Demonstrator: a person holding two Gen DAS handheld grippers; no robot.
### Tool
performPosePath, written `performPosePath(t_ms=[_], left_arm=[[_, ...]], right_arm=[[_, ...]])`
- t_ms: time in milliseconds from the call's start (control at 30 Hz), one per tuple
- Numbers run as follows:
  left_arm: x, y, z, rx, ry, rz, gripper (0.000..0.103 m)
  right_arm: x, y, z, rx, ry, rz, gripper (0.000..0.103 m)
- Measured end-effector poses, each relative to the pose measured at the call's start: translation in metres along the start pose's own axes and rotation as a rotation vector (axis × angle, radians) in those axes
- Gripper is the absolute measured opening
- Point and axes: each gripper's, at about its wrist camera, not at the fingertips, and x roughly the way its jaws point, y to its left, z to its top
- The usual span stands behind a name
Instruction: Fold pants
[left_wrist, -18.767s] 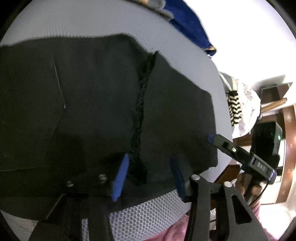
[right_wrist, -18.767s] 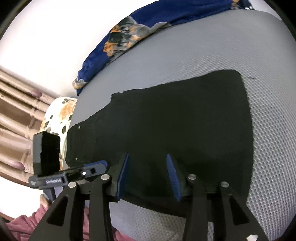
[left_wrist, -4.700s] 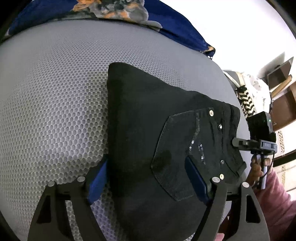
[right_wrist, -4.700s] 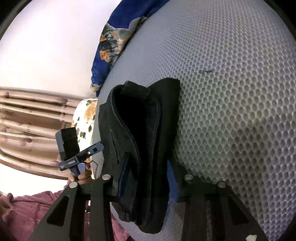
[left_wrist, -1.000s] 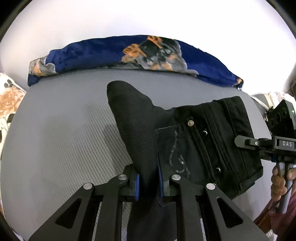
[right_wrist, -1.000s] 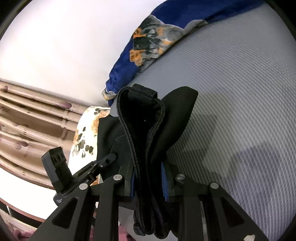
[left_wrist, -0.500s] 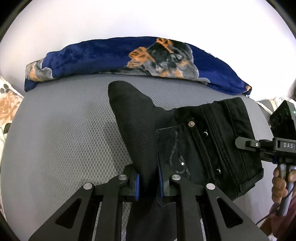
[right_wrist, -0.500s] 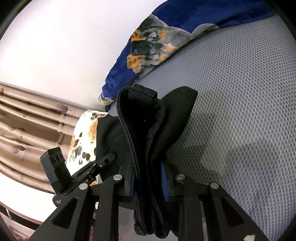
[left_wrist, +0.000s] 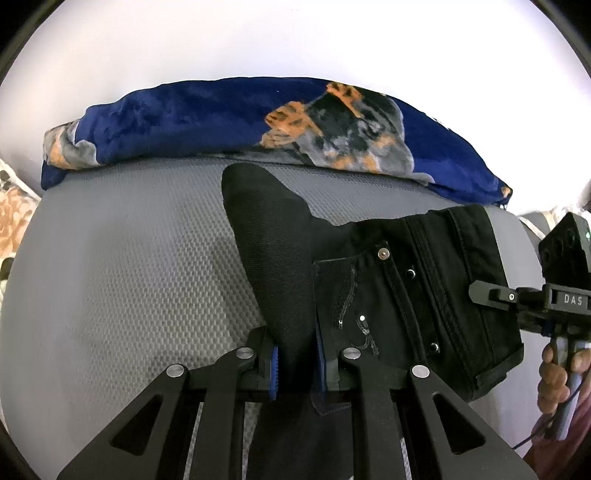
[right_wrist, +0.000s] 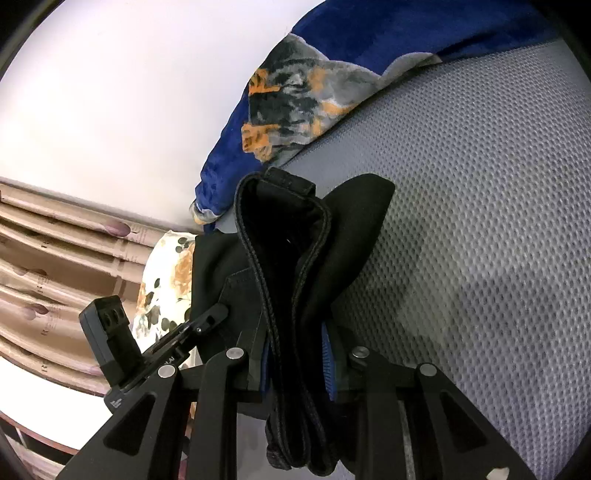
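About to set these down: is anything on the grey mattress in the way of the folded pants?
Nothing visible. The mattress ahead of the pants is bare; the blue blanket lies only along its far edge.

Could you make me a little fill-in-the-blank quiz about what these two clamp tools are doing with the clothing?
1. Both the left gripper and the right gripper are clamped on the folded ____ pants.
2. The pants are held above a ____ mesh surface.
3. Along the far edge of that surface lies a dark ____ blanket with orange patches.

Missing words: black; grey; blue
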Motion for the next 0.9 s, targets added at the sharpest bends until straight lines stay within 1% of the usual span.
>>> performPosePath(t_ms=[133, 233, 267, 333, 367, 400, 433, 500, 633, 667, 733, 767, 800, 900], left_arm=[[0.007, 0.003, 0.007, 0.011, -0.011, 0.013, 0.016], [0.021, 0.007, 0.005, 0.024, 0.001, 0.036, 0.016], [0.028, 0.010, 0.003, 0.030, 0.011, 0.062, 0.017], [0.042, 0.015, -0.005, 0.046, 0.026, 0.097, 0.021], [0.046, 0.017, -0.007, 0.047, 0.026, 0.103, 0.026], [0.049, 0.018, -0.009, 0.047, 0.026, 0.110, 0.029], [0.052, 0.019, -0.010, 0.048, 0.025, 0.117, 0.031], [0.056, 0.017, -0.013, 0.065, 0.016, 0.150, 0.038], [0.059, 0.016, -0.020, 0.082, -0.015, 0.166, 0.040], [0.060, 0.017, -0.022, 0.079, -0.021, 0.168, 0.043], [0.062, 0.020, -0.025, 0.070, -0.032, 0.191, 0.054], [0.063, 0.022, -0.027, 0.064, -0.037, 0.218, 0.064], [0.063, 0.023, -0.028, 0.056, -0.044, 0.233, 0.070], [0.062, 0.027, -0.033, 0.026, -0.033, 0.240, 0.073]], right_arm=[[0.004, -0.003, 0.010, 0.008, -0.010, 0.003, 0.022], [0.009, -0.008, 0.015, 0.004, -0.013, -0.025, 0.022], [0.010, -0.010, 0.016, 0.001, -0.015, -0.045, 0.022], [0.014, -0.017, 0.017, -0.021, -0.025, -0.134, 0.023], [0.016, -0.019, 0.017, -0.030, -0.025, -0.162, 0.025], [0.020, -0.021, 0.016, -0.063, -0.020, -0.221, 0.027], [0.022, -0.021, 0.015, -0.083, -0.020, -0.254, 0.031], [0.029, -0.018, 0.012, -0.140, -0.029, -0.327, 0.034], [0.033, -0.017, 0.010, -0.156, -0.048, -0.379, 0.041], [0.035, -0.017, 0.009, -0.157, -0.052, -0.385, 0.041], [0.038, -0.013, 0.008, -0.158, -0.057, -0.394, 0.042], [0.038, -0.012, 0.006, -0.158, -0.058, -0.405, 0.043], [0.038, -0.010, 0.006, -0.163, -0.059, -0.422, 0.044], [0.042, 0.004, -0.002, -0.207, -0.063, -0.486, 0.047]])
